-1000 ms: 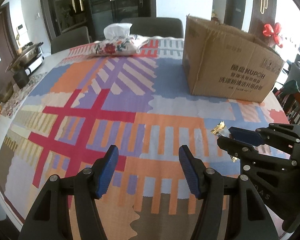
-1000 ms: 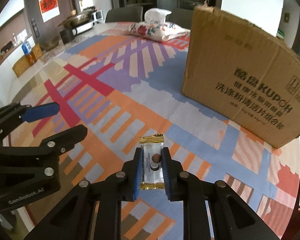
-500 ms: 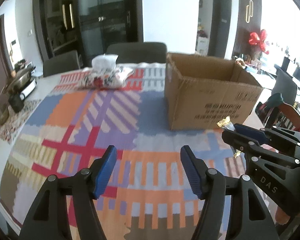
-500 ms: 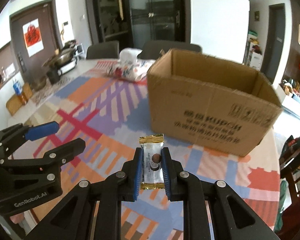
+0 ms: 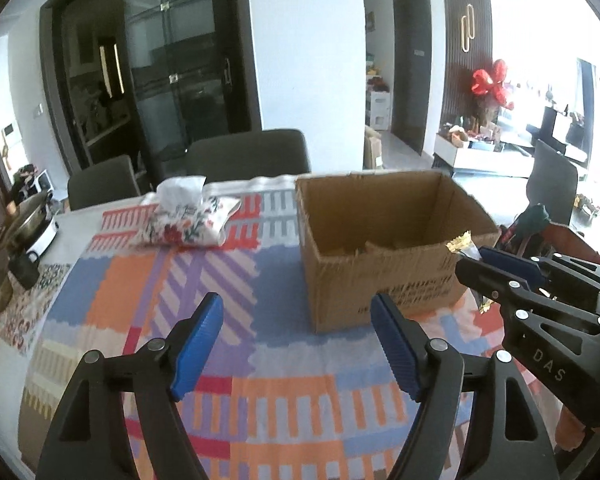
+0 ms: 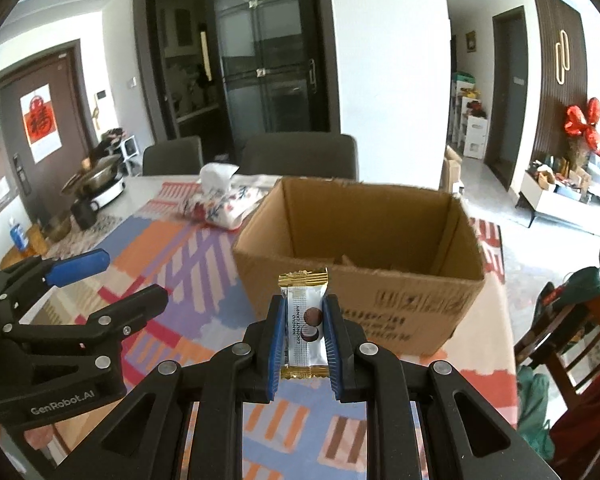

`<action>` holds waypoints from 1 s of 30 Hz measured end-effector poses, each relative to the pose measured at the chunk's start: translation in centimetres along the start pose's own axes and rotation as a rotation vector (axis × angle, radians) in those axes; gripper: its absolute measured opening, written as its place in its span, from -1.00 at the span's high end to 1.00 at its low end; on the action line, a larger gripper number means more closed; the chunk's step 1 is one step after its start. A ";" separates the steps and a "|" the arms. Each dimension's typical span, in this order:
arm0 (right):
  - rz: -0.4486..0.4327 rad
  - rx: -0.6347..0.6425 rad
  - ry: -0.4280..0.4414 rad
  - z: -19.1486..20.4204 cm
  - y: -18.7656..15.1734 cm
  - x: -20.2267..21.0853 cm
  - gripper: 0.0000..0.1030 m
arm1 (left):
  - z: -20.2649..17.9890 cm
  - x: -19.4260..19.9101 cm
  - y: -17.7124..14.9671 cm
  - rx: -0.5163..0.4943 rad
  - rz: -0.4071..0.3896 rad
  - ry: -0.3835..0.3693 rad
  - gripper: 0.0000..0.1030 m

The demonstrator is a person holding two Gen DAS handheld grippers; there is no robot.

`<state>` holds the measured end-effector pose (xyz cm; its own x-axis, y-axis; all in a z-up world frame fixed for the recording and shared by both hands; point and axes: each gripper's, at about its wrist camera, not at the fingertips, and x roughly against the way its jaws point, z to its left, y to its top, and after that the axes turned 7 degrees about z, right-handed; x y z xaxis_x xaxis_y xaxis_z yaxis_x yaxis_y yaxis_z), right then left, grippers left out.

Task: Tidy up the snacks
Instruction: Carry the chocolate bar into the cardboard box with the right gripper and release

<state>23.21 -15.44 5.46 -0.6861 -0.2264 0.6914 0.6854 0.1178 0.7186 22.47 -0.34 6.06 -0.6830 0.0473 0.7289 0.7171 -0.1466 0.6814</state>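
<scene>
My right gripper [image 6: 303, 316] is shut on a white snack packet [image 6: 303, 334] with gold ends, held upright above the table just short of the near wall of an open cardboard box [image 6: 416, 312]. The left wrist view shows that gripper [image 5: 476, 258] at the right with the packet's gold end [image 5: 459, 240] by the box [image 5: 380, 280] rim. Some items lie inside the box, too dim to name. My left gripper [image 5: 296, 328] hovers over the tablecloth, its jaws opening with nothing between them; it appears at the left [image 6: 112, 276] in the right wrist view.
A patterned tablecloth [image 5: 204, 280] covers the table. A floral tissue pouch [image 5: 188, 224] lies at the far side, left of the box. A pot and a dark mug [image 5: 24, 268] stand at the left edge. Chairs [image 5: 248, 156] line the far side.
Both grippers have risen, so the box's open top and inside now show. The left jaws have spread wider. The right gripper still holds the packet, now nearer the box.
</scene>
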 end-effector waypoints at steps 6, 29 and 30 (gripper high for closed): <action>-0.016 -0.002 -0.022 -0.9 2.4 -0.2 0.61 | -0.4 -0.1 2.9 -0.022 -0.031 -0.003 -0.57; 0.087 -0.082 -0.113 -6.2 8.0 -5.2 0.19 | -0.9 -4.8 7.5 -0.025 0.023 0.022 -0.76; 0.082 -0.080 -0.121 -6.3 8.0 -5.2 0.17 | -0.9 -4.7 7.4 -0.024 0.020 0.024 -0.76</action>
<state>33.75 -19.40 7.16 -0.6480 -0.1001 0.7550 0.7544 0.0524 0.6544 30.89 -2.52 7.59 -0.6719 0.0199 0.7404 0.7273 -0.1713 0.6646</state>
